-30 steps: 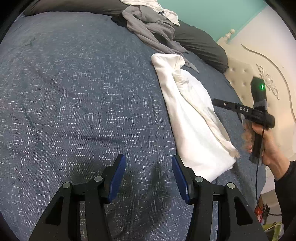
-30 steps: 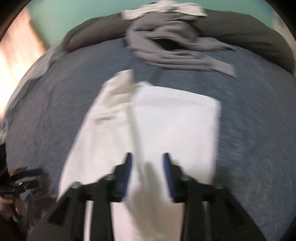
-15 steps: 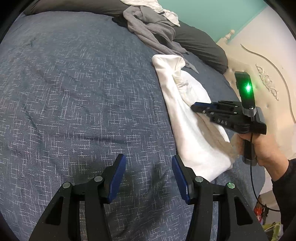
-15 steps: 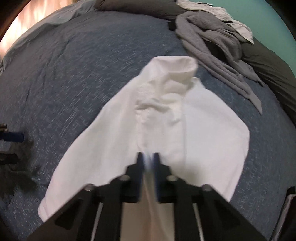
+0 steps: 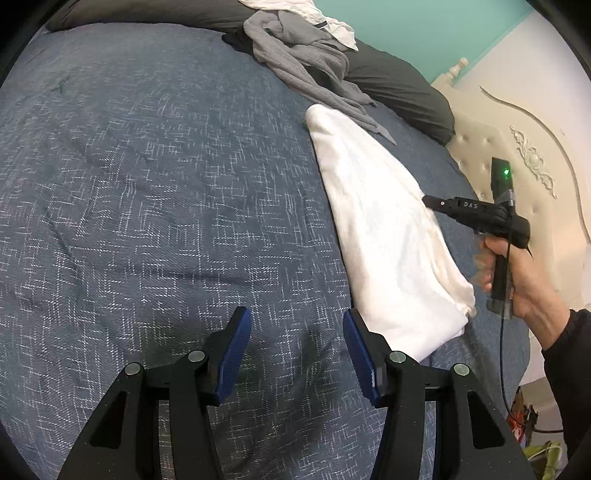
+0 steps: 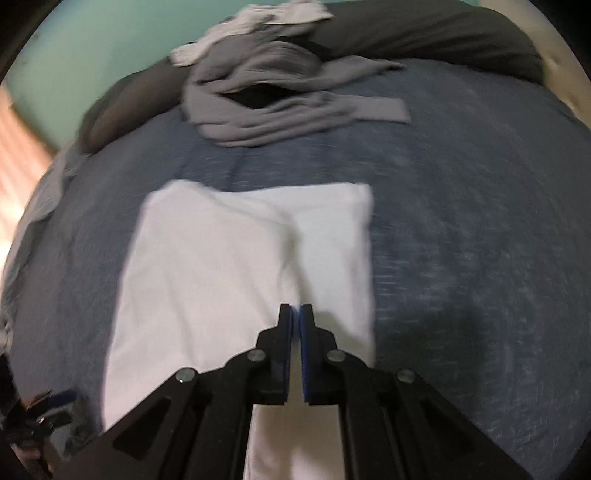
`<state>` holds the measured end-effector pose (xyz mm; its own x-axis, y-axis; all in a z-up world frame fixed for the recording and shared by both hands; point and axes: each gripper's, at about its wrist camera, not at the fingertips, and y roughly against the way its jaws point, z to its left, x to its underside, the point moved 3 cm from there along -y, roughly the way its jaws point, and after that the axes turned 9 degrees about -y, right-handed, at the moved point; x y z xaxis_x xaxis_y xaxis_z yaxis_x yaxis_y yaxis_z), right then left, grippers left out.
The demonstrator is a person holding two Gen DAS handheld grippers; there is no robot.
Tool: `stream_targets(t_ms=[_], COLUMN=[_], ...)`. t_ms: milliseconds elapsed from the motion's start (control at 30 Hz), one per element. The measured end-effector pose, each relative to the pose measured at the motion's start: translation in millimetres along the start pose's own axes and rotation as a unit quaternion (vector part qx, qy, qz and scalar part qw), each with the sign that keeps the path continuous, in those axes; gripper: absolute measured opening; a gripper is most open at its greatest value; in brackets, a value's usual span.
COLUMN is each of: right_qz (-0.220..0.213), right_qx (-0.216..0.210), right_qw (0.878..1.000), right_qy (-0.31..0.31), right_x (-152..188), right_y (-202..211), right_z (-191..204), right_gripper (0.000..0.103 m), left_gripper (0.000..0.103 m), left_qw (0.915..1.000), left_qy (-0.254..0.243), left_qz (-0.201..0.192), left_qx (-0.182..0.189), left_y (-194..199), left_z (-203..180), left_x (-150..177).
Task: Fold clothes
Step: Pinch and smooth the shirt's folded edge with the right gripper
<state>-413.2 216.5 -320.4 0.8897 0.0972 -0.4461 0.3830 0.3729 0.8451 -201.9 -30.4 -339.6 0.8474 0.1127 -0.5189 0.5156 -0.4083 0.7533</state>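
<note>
White garment (image 6: 236, 266) lies folded on the blue-grey bedspread (image 5: 147, 203), roughly rectangular in the right wrist view, with a crease running from its far edge down toward the near edge. In the left wrist view the same garment sits to the right of centre, stretching from the far middle of the bed to the near right.

Surroundings: a crumpled grey garment (image 6: 280, 96) lies at the far side of the bed, just beyond the white one and apart from it. A smaller white cloth (image 5: 314, 18) rests partly under and behind the grey one. A dark grey pillow (image 5: 399, 96) runs along the far edge. Beyond it is a teal wall (image 5: 424, 33); a cream headboard (image 5: 517, 155) with carved trim stands at the right. The spread between the left gripper and the white garment is bare of other items.

Left gripper (image 5: 297, 354): jaws released, blue pads well apart, nothing between them; only bedspread shows beneath. The white garment's near corner lies just beside its right finger.

Right gripper (image 6: 295, 332): jaws clenched, pads nearly touching. A thin sliver of white fabric shows between the pads, so it is grasping the white garment near the crease. The right wrist view is motion-blurred. In the left wrist view a hand (image 5: 517, 273) in a dark sleeve holds this gripper at the garment's right edge; a green light shows on top.
</note>
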Motion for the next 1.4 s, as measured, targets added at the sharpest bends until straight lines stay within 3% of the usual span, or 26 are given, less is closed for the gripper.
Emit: stream_targets(t_ms=[67, 133, 200, 300, 433, 467, 500, 633, 733, 800, 867, 967, 1033, 1100, 1167, 1333, 1400], right_qz=[-0.011, -0.013, -0.011, 0.011, 0.049, 0.056, 0.059, 0.04, 0.014, 0.013, 0.038, 0.085, 0.09, 0.082, 0.076, 0.055, 0.04], right_qx=[-0.024, -0.05, -0.074, -0.093, -0.038, -0.028, -0.015, 0.022, 0.019, -0.014, -0.032, -0.024, -0.015, -0.021, -0.027, 0.01, -0.01], right_qw=[0.999, 0.997, 0.996, 0.995, 0.997, 0.997, 0.996, 0.997, 0.998, 0.998, 0.996, 0.992, 0.992, 0.994, 0.996, 0.998, 0.999], right_qy=[-0.037, -0.056, -0.049, -0.017, 0.042, 0.051, 0.059, 0.064, 0.055, 0.057, 0.07, 0.087, 0.083, 0.069, 0.048, 0.02, 0.002], right_x=[-6.3, -11.5, -12.6, -3.2, 14.8, 19.4, 24.0, 30.9, 30.0, 35.0, 45.5, 67.6, 76.7, 80.1, 80.2, 79.1, 79.6], right_y=[2.1, 5.0, 11.2, 14.8, 1.4, -1.5, -3.4, 4.6, 23.0, 34.3, 35.4, 25.3, 21.6, 23.2, 25.5, 33.5, 45.0], right_z=[-10.9, -14.8, -8.3, 6.3, 15.8, 15.0, 13.6, 7.3, 8.6, 14.6, 22.2, 24.7, 17.4, 7.4, -5.5, -32.9, -38.1], right_gripper=[0.005, 0.014, 0.032, 0.033, 0.033, 0.031, 0.023, 0.021, 0.021, 0.021, 0.021, 0.021, 0.021, 0.02, 0.008, 0.007, 0.008], left_gripper=[0.056, 0.056, 0.056, 0.056, 0.056, 0.056, 0.056, 0.056, 0.056, 0.056, 0.056, 0.056, 0.056, 0.056, 0.056, 0.056, 0.056], left_qw=[1.0, 1.0, 1.0, 1.0, 1.0, 1.0, 1.0, 1.0, 1.0, 1.0, 1.0, 1.0, 0.9999, 0.9999, 0.9999, 0.9999, 0.9999], left_qy=[0.0, 0.0, 0.0, 0.0, -0.002, -0.003, -0.003, -0.004, -0.002, -0.002, -0.004, -0.006, -0.007, -0.008, -0.009, -0.009, -0.009], left_qz=[0.001, 0.002, 0.002, 0.003, 0.003, 0.003, 0.003, 0.002, 0.002, 0.003, 0.003, 0.004, 0.004, 0.004, 0.005, 0.006, 0.006], left_qx=[0.0, 0.0, 0.001, 0.002, 0.003, 0.003, 0.003, 0.004, 0.004, 0.005, 0.006, 0.006, 0.007, 0.008, 0.008, 0.009, 0.009], left_y=[-0.6, -1.1, -1.4, -1.6, -2.5, -2.7, -3.0, -2.6, -3.4, -4.0, -4.3, -4.9, -5.3, -5.4, -5.4, -6.1, -5.4], left_z=[0.3, 0.6, 0.3, -0.2, -1.8, -2.4, -2.8, -3.1, -2.2, -2.5, -3.6, -5.1, -5.4, -6.4, -7.1, -6.7, -6.7], left_x=[0.0, 0.1, 0.3, 0.1, -0.5, -0.6, -0.9, -1.8, -2.3, -2.2, -1.6, -1.2, -1.2, -1.3, -1.1, -1.1, -1.0])
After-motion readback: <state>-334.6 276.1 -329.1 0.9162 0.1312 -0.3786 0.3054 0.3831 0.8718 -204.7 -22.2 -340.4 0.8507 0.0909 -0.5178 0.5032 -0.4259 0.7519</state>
